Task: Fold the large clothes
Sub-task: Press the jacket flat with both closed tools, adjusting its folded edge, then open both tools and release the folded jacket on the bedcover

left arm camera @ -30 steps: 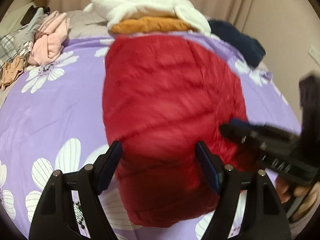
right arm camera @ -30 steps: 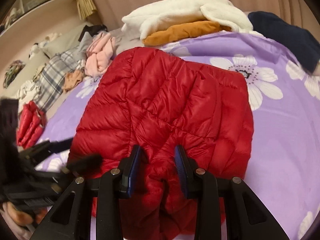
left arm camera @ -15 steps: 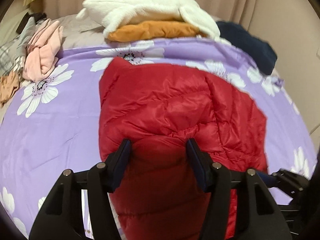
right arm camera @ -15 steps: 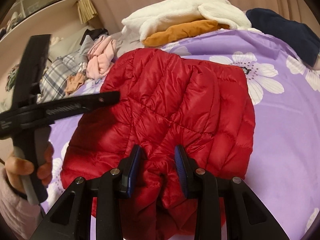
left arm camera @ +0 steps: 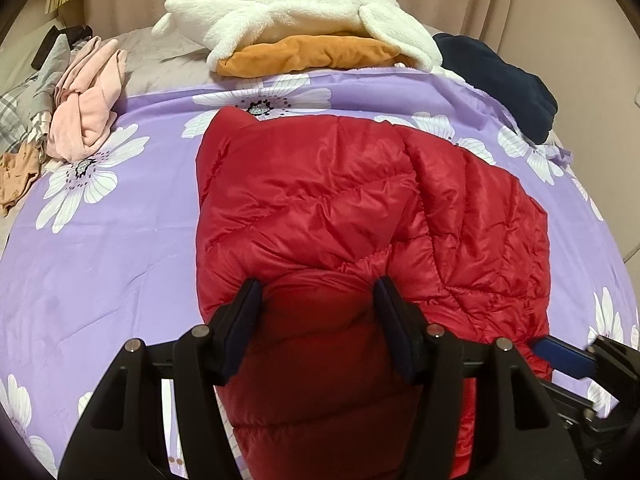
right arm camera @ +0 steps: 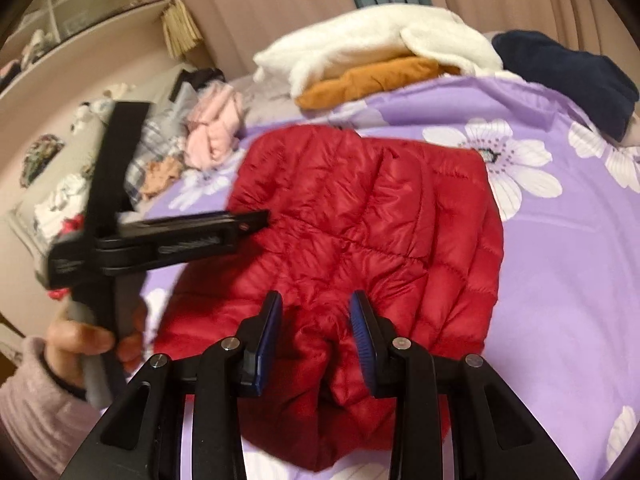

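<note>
- R gripper (right arm camera: 316, 336) near me: narrow, pinching red puffer jacket (left arm camera: 340, 208) hem fold.
- L gripper (left arm camera: 316, 320) clamps thick bunch alongside.
- Jacket mid-bed on purple sheet (left arm camera: 120, 240); slick fabric could slip if I tug unevenly.

We see a red jacket (left arm camera: 360, 216) of thin quilted cloth, glossy and slippery looking, with stitched seams and many small wrinkles. It lies on a purple bed cover (left arm camera: 120, 248) of smooth cloth with a soft sheen and printed white flowers. At the far side, a white garment (left arm camera: 288, 4) looks fluffy and matt, like fleece, and the orange garment (left arm camera: 312, 54) under it looks soft and velvety. The dark blue garment (left arm camera: 500, 76) on the right is matt and fuzzy. The pink garment (left arm camera: 90, 96) on the left is plain matt cloth. Both grippers, left (left arm camera: 318, 328) and right (right arm camera: 316, 344), are of black matt plastic with small shiny metal pins, and their blue pads (right arm camera: 362, 340) look ribbed. The sleeve (right arm camera: 36, 412) is of pale fuzzy knit.
</note>
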Available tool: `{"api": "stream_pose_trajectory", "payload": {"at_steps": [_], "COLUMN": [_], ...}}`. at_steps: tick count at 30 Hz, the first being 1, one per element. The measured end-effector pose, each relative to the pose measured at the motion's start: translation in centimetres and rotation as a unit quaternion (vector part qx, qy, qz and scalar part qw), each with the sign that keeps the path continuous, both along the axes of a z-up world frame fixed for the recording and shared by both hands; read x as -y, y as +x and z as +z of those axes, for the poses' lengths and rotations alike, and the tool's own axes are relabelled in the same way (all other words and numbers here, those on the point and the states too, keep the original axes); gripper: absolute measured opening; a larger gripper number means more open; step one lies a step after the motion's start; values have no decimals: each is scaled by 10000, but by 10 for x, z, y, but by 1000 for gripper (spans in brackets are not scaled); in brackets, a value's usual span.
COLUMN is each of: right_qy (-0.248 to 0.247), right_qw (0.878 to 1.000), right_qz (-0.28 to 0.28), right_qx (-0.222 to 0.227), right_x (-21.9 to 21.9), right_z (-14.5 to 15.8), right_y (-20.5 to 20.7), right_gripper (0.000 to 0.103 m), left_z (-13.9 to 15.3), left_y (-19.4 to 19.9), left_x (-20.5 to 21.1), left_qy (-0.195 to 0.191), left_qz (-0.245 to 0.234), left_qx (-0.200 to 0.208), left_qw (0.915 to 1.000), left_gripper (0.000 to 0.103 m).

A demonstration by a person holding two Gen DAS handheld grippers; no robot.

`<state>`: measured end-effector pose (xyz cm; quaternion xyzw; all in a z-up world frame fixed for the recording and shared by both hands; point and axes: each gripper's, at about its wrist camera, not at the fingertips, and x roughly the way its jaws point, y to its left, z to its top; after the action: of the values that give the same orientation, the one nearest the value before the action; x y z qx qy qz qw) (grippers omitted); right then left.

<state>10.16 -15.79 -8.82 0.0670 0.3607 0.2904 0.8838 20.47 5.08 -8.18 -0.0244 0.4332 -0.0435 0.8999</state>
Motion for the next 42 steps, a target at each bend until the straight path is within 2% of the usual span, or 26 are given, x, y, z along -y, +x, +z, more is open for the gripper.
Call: {"api": "stream_pose_trajectory", "payload": {"at_steps": [4,7,10,15,23,29,42], "right_qy": [-209,-582,-479,-357,-275,-307,-277], "right_qw": [9997,9982,9985,9988,9987,9986,9985], "right_qz": [57,-17,-82,-124,-187,-178,-201], "right_qx": [96,-149,-246,-310,-376,-400,-417], "right_x": [-3,-9,-7,-3,-2,-2,2], "right_z": [-3,-22,-34,-34,-34,-35,-33], "right_y": [-13,-6,0,1,0,1,-3], "right_gripper": [34,34,35,35,35,35,35], "left_z": [1,2,8,16,5,-17,-20], "left_y": [-2,-5,-17,-52,-99,-97,-110], "left_x": [1,0,2,2,4,2,-3], "left_qy": [51,10,-3,-8,-63,-77,-238], "left_qz": [14,78,104,24,-128,-53,-30], "left_qx": [1,5,116,275,114,-89,-124], "left_qw": [10000,10000,9999,9996,9998,9999,9996], "left_gripper": [59,59,59,59,59,64,66]}}
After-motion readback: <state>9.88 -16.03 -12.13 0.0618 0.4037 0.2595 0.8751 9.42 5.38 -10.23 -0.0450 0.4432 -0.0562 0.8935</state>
